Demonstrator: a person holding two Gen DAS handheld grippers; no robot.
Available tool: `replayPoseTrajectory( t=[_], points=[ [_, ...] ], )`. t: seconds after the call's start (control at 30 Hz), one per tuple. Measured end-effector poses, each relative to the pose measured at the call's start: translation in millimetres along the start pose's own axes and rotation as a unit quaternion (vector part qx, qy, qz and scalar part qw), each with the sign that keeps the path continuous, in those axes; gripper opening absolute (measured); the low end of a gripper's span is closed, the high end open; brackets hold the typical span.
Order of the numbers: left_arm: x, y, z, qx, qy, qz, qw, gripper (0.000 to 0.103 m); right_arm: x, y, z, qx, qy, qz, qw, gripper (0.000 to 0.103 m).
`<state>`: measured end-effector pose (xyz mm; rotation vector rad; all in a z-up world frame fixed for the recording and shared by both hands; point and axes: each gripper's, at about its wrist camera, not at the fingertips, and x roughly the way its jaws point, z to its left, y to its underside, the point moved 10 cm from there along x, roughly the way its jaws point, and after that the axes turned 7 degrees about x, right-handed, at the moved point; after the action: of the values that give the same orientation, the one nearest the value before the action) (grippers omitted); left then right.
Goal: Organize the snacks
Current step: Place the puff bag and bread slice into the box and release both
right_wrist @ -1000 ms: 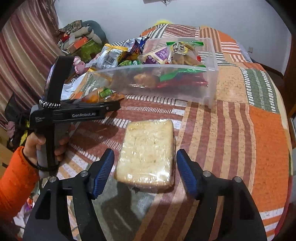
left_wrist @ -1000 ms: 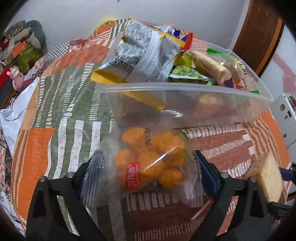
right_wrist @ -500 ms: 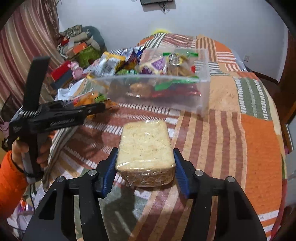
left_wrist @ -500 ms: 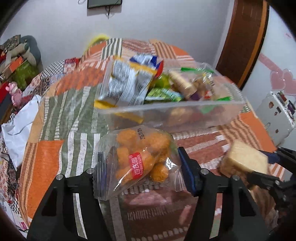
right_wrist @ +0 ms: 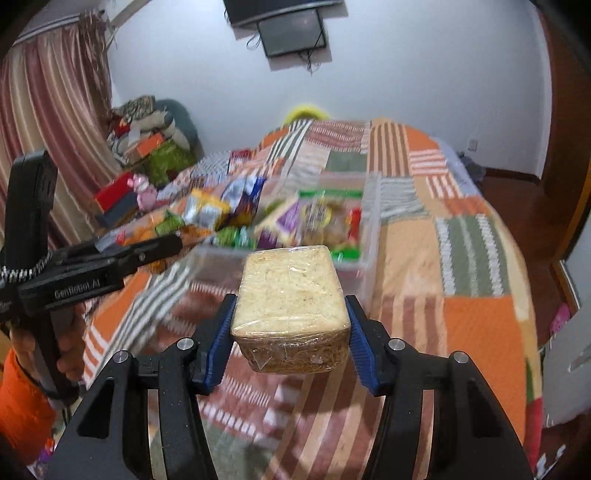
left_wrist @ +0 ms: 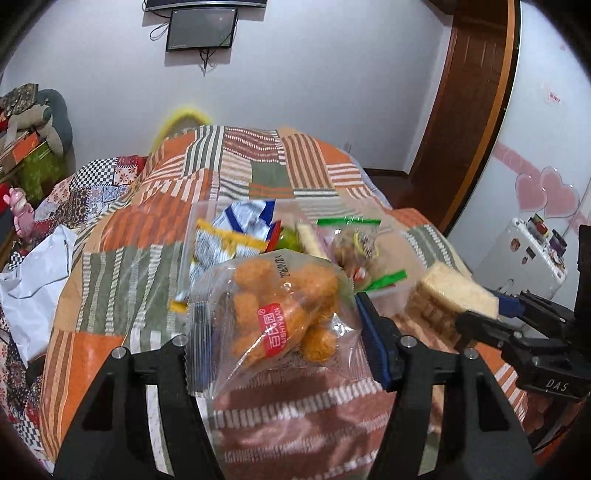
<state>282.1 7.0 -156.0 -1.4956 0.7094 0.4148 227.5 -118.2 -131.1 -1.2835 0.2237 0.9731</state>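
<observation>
Two snacks are held up off the bed. The left gripper (left_wrist: 280, 343) has its fingers closed on a clear bag of orange puffs (left_wrist: 280, 317), and the right gripper (right_wrist: 290, 343) clamps a wrapped block of sponge cake (right_wrist: 290, 299) between its blue pads. Beneath both lies the patchwork bedspread (right_wrist: 476, 325). Just beyond, a clear plastic bin (right_wrist: 369, 236) sits on the bed, filled with assorted snack packets (left_wrist: 236, 236). Farther back, a dark screen (left_wrist: 201, 27) hangs on the white wall.
</observation>
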Motion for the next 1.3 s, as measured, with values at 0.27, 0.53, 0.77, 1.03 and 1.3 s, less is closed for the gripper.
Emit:
replayPoseTrajectory(
  t=[0.27,0.53,0.77,1.03,1.3],
  points=[
    [31,-22,-8,0.003,-0.003,0.003,1.0000,0.063,7,-38,-10,0.010,0.018,-0.046,0.999,0.053],
    [74,-33,-3,-0.008,-0.007,0.023,0.9997,0.063,37,-54,-27,0.028,0.039,-0.046,0.998,0.053],
    [97,-35,1,-0.011,-0.016,0.032,0.9993,0.064,59,-53,-32,0.033,0.047,-0.037,0.998,0.053],
    [97,-24,-7,-0.003,-0.006,0.041,0.9992,0.073,51,-46,-27,0.012,0.049,-0.022,0.998,0.055],
    [79,-17,0,-0.009,-0.012,0.036,0.9992,0.083,41,-38,-28,0.002,0.051,-0.007,0.999,0.061]
  ],
)
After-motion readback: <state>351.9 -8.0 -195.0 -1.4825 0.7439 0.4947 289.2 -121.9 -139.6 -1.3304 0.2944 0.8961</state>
